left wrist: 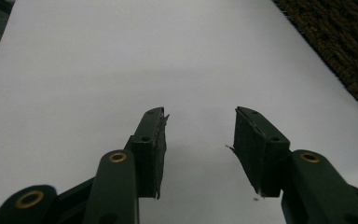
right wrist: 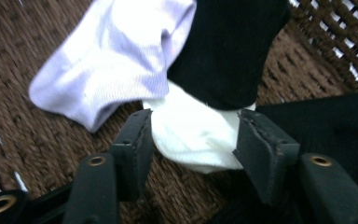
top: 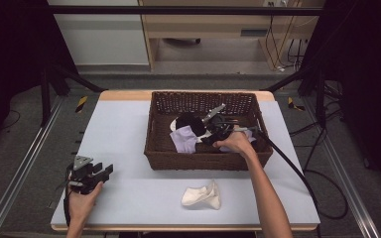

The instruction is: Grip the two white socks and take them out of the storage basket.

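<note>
A brown wicker basket (top: 150, 134) stands at the middle back of the table. In it lie a lilac sock (top: 184, 139) (right wrist: 116, 56), a black sock (top: 190, 122) (right wrist: 228, 46) and a white sock (right wrist: 193, 135) partly tucked under the black one. My right gripper (top: 208, 138) (right wrist: 195, 116) reaches down into the basket, open, its jaws on either side of the white sock's end. My left gripper (top: 105, 171) (left wrist: 199, 114) rests low over the bare tabletop at the front left, open and holding nothing.
A crumpled white sock (top: 202, 196) lies on the pale table (top: 129, 119) in front of the basket. More black cloth (right wrist: 326, 121) sits in the basket to the right of my right jaw. The right gripper's cable (top: 287, 163) trails off the table's right side.
</note>
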The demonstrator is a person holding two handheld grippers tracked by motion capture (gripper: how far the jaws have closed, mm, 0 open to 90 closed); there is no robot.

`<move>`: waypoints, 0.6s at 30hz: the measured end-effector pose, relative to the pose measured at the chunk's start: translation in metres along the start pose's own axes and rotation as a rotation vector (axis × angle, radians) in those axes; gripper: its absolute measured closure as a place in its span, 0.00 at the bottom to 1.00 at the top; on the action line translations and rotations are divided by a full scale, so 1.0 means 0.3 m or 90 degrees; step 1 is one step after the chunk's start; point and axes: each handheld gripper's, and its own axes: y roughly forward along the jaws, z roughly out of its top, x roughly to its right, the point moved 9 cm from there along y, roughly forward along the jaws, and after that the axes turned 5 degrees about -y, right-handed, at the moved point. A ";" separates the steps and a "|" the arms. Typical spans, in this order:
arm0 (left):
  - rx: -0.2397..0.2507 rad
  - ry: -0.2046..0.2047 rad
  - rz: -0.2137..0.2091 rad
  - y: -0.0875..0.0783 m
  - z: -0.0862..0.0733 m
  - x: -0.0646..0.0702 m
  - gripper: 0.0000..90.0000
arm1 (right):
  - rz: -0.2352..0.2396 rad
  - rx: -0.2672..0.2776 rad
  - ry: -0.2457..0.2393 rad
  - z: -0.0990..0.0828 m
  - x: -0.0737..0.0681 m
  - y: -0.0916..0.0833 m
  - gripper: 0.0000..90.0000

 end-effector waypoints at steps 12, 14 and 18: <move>-0.001 -0.003 0.005 -0.004 -0.004 -0.011 0.60 | -0.016 -0.094 -0.008 -0.062 0.020 0.033 0.76; -0.002 -0.002 0.005 -0.003 -0.005 -0.011 0.60 | -0.019 -0.100 -0.006 -0.065 0.022 0.032 0.84; -0.002 -0.001 0.005 -0.002 -0.004 -0.011 0.60 | -0.001 -0.106 0.015 -0.062 0.014 0.024 0.96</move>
